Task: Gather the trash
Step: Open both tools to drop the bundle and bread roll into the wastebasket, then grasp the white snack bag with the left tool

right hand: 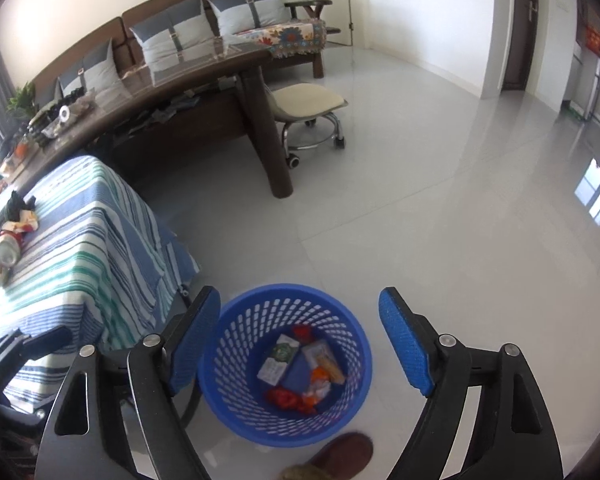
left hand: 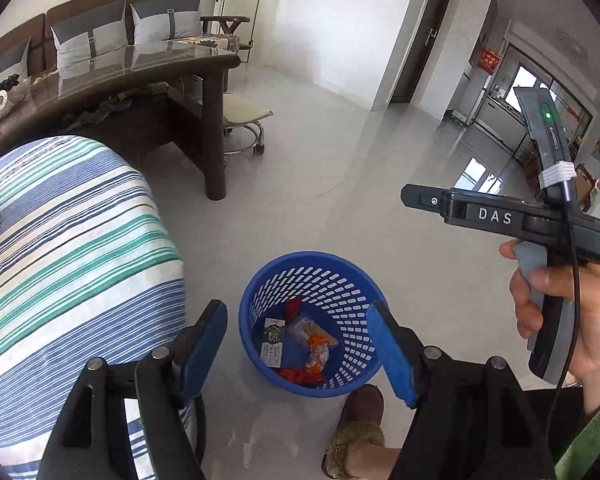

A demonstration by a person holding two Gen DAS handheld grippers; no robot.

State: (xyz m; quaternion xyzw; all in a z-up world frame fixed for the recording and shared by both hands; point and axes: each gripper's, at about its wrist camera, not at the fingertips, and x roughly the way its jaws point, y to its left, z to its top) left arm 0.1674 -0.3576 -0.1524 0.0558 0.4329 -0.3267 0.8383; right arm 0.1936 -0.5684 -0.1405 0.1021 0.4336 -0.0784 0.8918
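A blue perforated basket (left hand: 350, 276) stands on the grey floor; it also shows in the right wrist view (right hand: 236, 344). Inside lie a milk carton (left hand: 273, 342), red wrappers (left hand: 300, 375) and clear snack packets (left hand: 314, 336). My left gripper (left hand: 298, 354) is open and empty above the basket. My right gripper (right hand: 300, 344) is open and empty above it too. More trash, a bottle (right hand: 6, 250) and wrappers (right hand: 22, 222), lies on the striped cloth table (right hand: 88, 240).
A dark wooden table (right hand: 188, 92) with clutter stands behind, a sofa with cushions (right hand: 172, 36) beyond it. A wheeled stool (right hand: 308, 104) stands by the table leg. My slippered foot (right hand: 340, 458) is beside the basket. The right gripper's body (left hand: 540, 224) is held at the right.
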